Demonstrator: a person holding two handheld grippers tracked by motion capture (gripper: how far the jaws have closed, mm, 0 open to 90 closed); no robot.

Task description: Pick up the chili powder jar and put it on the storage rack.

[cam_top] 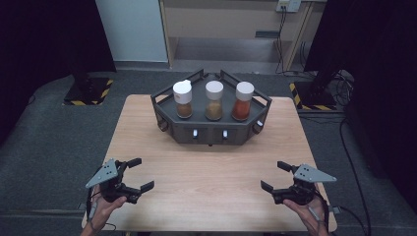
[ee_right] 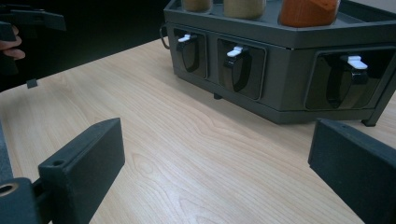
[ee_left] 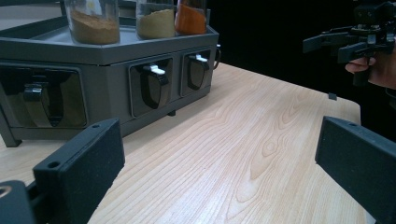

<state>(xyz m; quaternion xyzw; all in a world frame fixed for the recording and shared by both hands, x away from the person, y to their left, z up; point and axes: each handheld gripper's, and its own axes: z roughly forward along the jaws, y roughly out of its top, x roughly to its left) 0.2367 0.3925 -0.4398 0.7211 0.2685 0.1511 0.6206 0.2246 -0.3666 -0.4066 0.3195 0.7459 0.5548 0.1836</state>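
Both grippers open at the near edge of the table, rack well ahead of them.

The left gripper [cam_top: 136,174] rested over the near left corner of the wooden table [cam_top: 211,182], jaws spread wide with nothing between them. The right gripper [cam_top: 276,177] sat over the near right corner, jaws likewise spread and empty. The grey rack [cam_top: 211,129] stood at the far middle of the table, well apart from both grippers and between their lines of aim. On its top tray stood three white-capped jars in a row: a brown-filled jar [cam_top: 183,99] at left, a tan-filled jar [cam_top: 214,101] in the middle, an orange-filled jar [cam_top: 243,102] at right. Four drawer handles [ee_left: 152,84] faced the grippers.
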